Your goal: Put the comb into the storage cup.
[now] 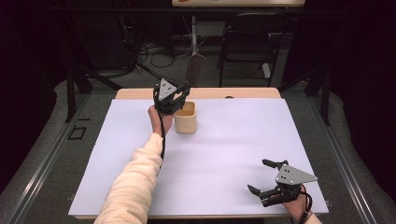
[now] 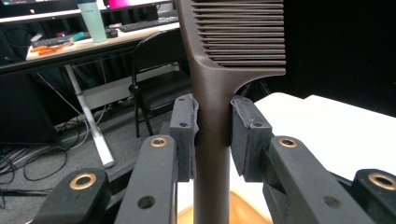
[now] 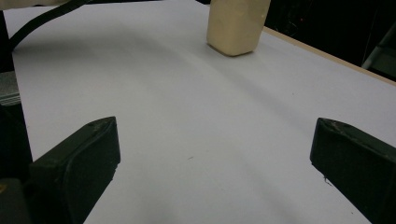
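Holding comb (image 2: 212, 93) upright by its handle, teeth end up, just above wooden cup (image 1: 185, 117) at far-left part of white surface (image 1: 219, 158). Handle running down between the fingers (image 2: 247, 135) toward cup mouth, visible as a tan patch at bottom of left gripper view. Whether handle tip is already inside the cup or only over it: cannot tell.

Left gripper (image 1: 180, 100) clamping comb handle, pads pressing both sides, fingers nearly closed around the narrow stem. Grip looking square, no visible tilt.

Judging step as lowering comb into cup. Doing it well, probably:
- Keeping handle vertical and centred over the opening, not over the rim.
- Descending straight down, slow, no sideways drift; cup looking light, so nudging a wall risks tipping or sliding it.
- Releasing only once handle end is bottoming out or well below the rim; dropping from height risks bounce or knock-over.
- Opening fingers just enough to free the stem, then lifting straight up, avoiding catching the teeth.
- Expecting comb to lean against the rim after release; top-heavy, so watching cup stability.

Right gripper (image 1: 262, 177) resting near front-right corner of surface, fingers wide apart, holding nothing, well apart from cup. Available for steadying cup if needed.

Chair (image 1: 247, 42) and cables on floor beyond surface, not in the way.
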Available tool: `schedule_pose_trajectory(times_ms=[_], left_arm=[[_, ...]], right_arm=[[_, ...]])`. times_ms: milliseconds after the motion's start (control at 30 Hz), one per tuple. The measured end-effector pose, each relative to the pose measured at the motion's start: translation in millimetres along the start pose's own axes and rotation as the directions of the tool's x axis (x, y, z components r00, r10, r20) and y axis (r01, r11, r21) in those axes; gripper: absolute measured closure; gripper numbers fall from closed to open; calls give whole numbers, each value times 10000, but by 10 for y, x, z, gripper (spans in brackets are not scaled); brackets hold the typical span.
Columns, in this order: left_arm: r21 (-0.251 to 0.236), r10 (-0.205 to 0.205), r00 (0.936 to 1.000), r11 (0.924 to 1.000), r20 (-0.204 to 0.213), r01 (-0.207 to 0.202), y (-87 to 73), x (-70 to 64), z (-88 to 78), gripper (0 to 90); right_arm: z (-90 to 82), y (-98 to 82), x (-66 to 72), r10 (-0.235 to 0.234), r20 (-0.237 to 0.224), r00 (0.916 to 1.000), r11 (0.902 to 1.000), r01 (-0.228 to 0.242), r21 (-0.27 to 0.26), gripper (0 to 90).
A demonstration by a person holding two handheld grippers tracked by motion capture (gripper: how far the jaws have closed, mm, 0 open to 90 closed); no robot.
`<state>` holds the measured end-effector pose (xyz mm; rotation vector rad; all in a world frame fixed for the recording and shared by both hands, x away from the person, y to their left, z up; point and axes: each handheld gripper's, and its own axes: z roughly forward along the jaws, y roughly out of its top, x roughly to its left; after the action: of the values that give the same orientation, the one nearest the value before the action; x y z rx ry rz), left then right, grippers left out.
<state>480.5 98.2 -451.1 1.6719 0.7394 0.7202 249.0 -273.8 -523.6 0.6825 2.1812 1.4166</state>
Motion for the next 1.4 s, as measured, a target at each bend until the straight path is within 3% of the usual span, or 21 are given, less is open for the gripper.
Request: schedule_pose_trajectory(times_ms=[1400], left_arm=[[753, 5, 9999, 9972, 151, -16, -109, 34, 105, 726]], right_arm=[[-8, 5, 5, -2, -29, 10000, 10000, 2, 1, 11]])
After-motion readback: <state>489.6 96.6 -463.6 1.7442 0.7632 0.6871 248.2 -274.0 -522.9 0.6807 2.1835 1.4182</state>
